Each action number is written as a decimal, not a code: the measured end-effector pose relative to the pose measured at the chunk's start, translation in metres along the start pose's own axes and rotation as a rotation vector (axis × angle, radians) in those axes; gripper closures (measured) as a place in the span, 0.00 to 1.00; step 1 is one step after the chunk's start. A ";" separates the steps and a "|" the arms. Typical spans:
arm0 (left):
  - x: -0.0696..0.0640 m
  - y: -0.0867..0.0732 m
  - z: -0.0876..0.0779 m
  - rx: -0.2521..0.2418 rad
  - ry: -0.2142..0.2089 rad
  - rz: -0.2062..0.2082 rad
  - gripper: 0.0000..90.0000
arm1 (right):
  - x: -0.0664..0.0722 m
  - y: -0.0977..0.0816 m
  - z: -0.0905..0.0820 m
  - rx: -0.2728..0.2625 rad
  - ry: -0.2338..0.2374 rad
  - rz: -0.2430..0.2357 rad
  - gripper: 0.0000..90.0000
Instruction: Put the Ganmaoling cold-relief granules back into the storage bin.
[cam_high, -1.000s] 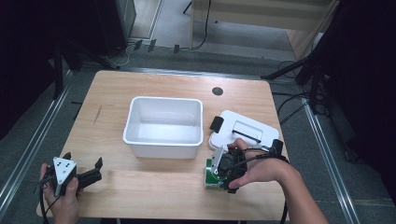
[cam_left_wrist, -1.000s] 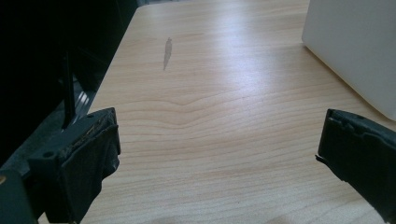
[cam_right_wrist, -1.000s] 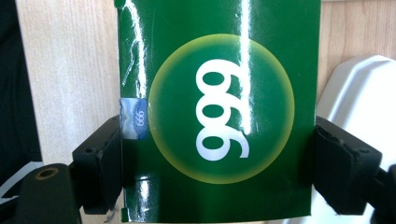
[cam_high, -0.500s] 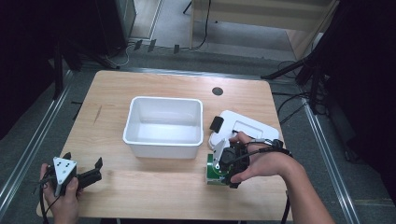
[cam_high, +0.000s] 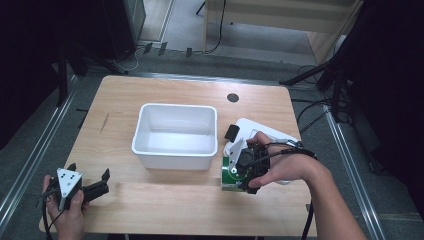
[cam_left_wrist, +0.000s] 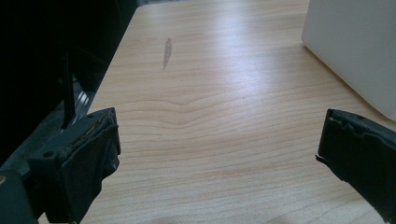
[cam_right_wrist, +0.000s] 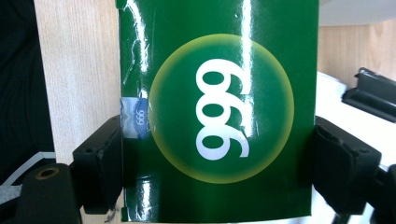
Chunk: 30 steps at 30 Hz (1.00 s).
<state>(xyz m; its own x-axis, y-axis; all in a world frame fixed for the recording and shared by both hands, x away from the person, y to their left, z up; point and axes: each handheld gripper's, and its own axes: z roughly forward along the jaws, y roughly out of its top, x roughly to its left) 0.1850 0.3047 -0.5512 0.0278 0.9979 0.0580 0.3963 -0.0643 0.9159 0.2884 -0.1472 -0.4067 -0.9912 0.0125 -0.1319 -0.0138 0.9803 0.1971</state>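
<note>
The right gripper (cam_high: 239, 174) clamps a glossy green cardboard box (cam_right_wrist: 217, 109) marked "999" between both jaws, just beside a white rectangular plastic bin (cam_high: 175, 131) on the wooden table (cam_high: 150, 210) — the left gripper (cam_high: 92, 182) rests wide open, empty, near the table's front corner.

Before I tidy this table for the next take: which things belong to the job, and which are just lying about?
In the job:
- green box, clamped in right gripper
- white bin, likely its target

Lying about:
- white lid with black clip
- left gripper, open, idle
</note>
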 end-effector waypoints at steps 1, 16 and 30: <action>0.000 0.000 0.000 0.000 0.000 0.001 0.00 | -0.001 0.000 -0.003 -0.001 -0.001 0.000 0.18; 0.000 0.000 0.000 0.000 0.000 -0.001 0.00 | -0.016 0.004 -0.029 -0.014 -0.008 0.012 0.18; 0.000 0.000 0.000 0.001 0.000 0.000 0.00 | -0.029 0.012 -0.049 -0.019 -0.018 0.009 0.18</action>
<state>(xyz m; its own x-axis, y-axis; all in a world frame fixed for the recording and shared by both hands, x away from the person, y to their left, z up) 0.1850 0.3047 -0.5512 0.0274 0.9979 0.0579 0.3977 -0.0640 0.9153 0.3102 -0.1457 -0.3531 -0.9888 0.0253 -0.1473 -0.0074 0.9761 0.2172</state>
